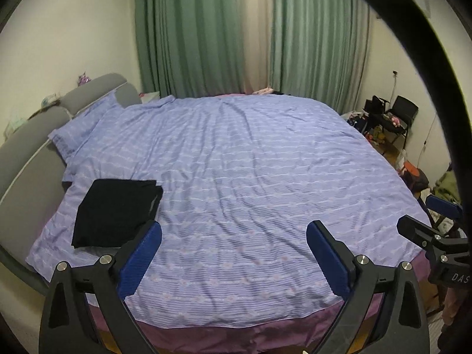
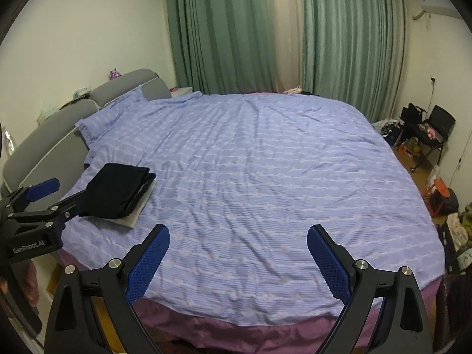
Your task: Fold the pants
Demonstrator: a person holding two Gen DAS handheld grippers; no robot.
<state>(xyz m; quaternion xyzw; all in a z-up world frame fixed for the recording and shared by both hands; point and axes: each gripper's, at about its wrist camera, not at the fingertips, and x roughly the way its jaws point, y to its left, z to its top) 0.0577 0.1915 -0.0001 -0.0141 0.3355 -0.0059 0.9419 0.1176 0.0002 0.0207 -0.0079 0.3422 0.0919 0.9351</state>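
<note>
Pants [image 1: 115,211] lie folded on the bed [image 1: 250,162], both grippers [image 1: 233,253] [image 2: 237,258] wide and empty; a careless swipe could undo the folds.

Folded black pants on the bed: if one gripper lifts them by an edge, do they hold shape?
Probably not. The black pants are soft stacked layers, so they would likely droop and unfold. Pushed, they may drag and bunch on the wrinkled cover.

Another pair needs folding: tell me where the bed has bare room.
The blue striped cover lies bare from the folded black pants across to its far right edge, and back to the green curtains. It is crowded only on the left, near the grey headboard.
</note>
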